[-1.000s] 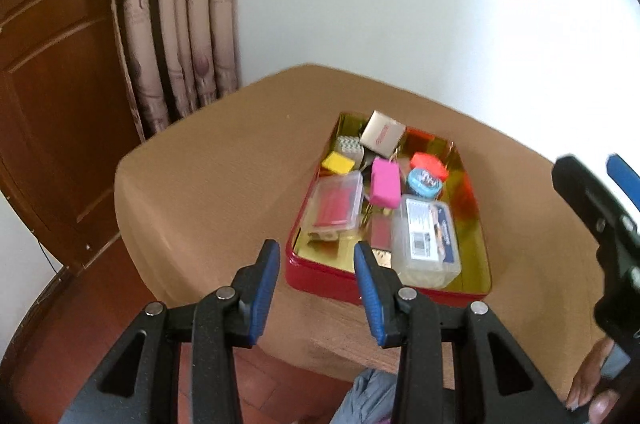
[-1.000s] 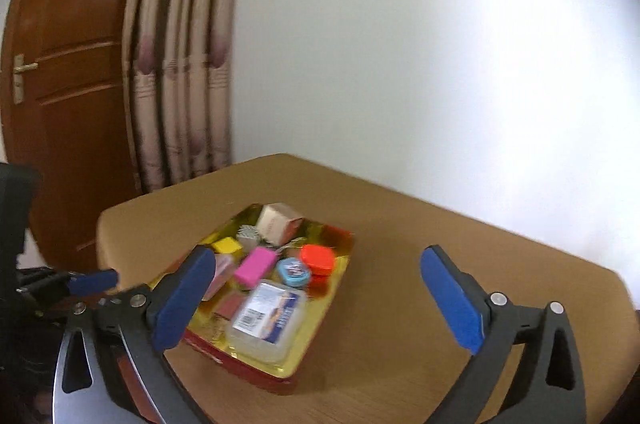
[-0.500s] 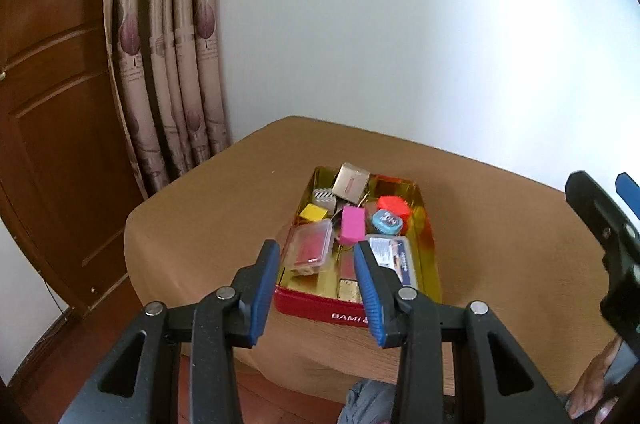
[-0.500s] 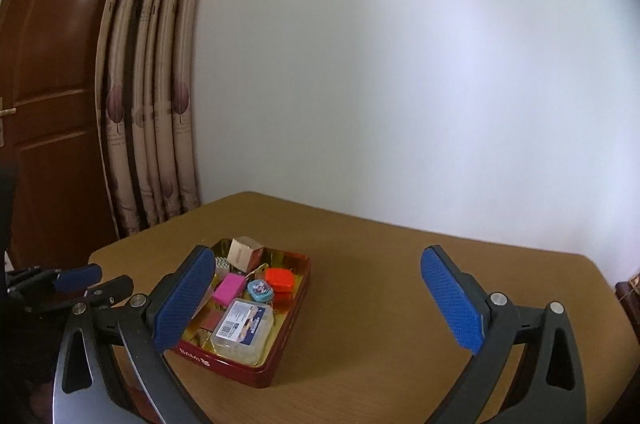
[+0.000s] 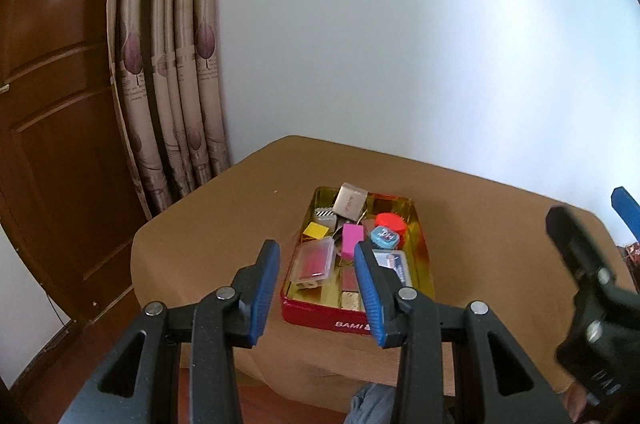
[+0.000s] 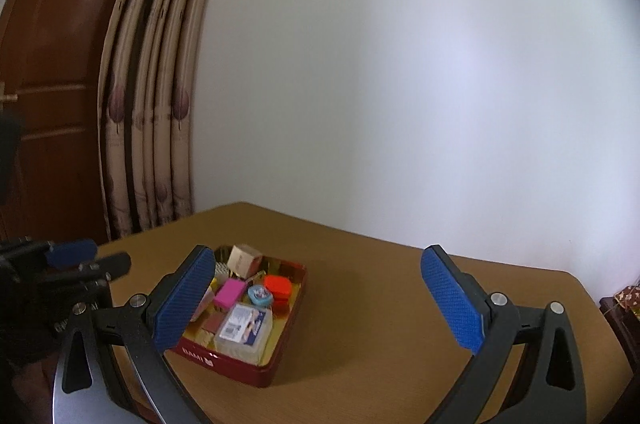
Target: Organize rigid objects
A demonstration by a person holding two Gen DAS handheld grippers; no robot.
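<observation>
From our left wrist camera, we see our left gripper (image 5: 316, 284) held back from the brown table (image 5: 224, 224), jaws partly open and holding nothing, so we can look first. The red metal tin with a gold inside (image 5: 418, 236) sits near the table's front edge, packed with small boxes. Its long side points away from us. From our right wrist camera, our right gripper (image 6: 320, 300) has jaws wide and empty. The tin (image 6: 280, 352) sits toward the table's left edge.

Red tin (image 5: 320, 316) with gold inside, flat on desk, packed with small things: pink block (image 5: 352, 241), red cap (image 5: 390, 223), clear boxes (image 6: 244, 328), tan carton (image 5: 350, 202).
</observation>
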